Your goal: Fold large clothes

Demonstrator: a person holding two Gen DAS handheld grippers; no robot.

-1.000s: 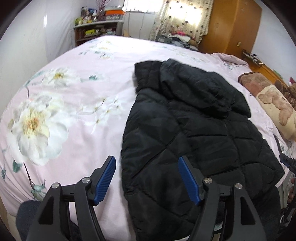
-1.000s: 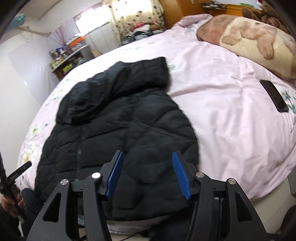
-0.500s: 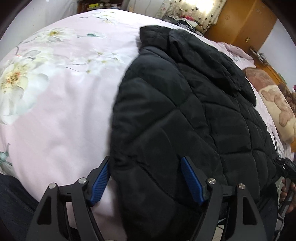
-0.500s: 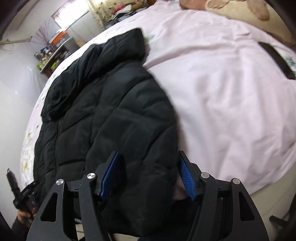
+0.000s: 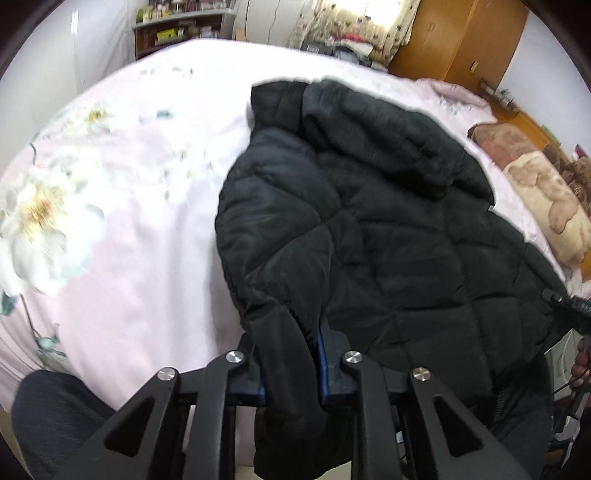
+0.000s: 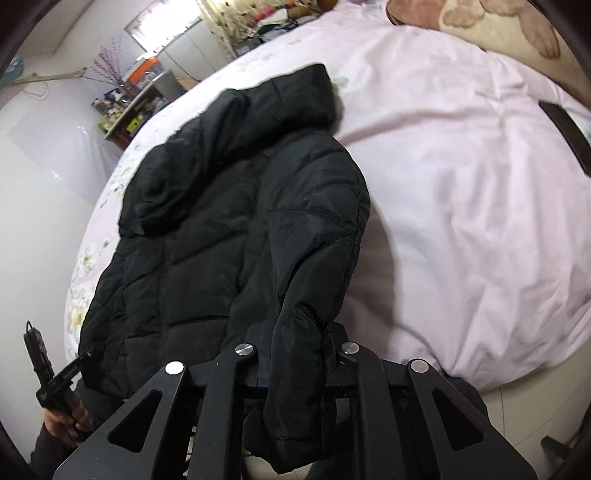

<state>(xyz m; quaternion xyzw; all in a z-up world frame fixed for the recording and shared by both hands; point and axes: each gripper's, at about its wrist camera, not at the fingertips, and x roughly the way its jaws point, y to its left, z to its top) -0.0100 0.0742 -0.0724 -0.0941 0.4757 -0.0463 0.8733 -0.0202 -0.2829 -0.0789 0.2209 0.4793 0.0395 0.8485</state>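
Observation:
A black quilted jacket (image 5: pixel 388 229) lies spread on the pink flowered bed (image 5: pixel 129 192), hood (image 5: pixel 388 125) at the far end and hem toward me. My left gripper (image 5: pixel 289 345) is closing, with a bunched fold of the jacket's near left hem pinched between its blue pads. In the right wrist view the jacket (image 6: pixel 214 229) runs up and left across the bed (image 6: pixel 461 192). My right gripper (image 6: pixel 300 343) is closing too, and the near right hem corner is squeezed between its jaws and hangs down over them.
A teddy-bear patterned blanket (image 5: pixel 546 206) lies at the head of the bed, with a wooden wardrobe (image 5: pixel 461 40) behind and a cluttered shelf (image 5: pixel 177 29) at the far left. A dark flat device (image 6: pixel 565 129) rests on the sheet at right. A person's knee (image 5: pixel 55 424) is at lower left.
Both grippers went from wide open astride the hem to closed on it. The pinched fabric is now bunched up and lifted off the bed edge at each corner.

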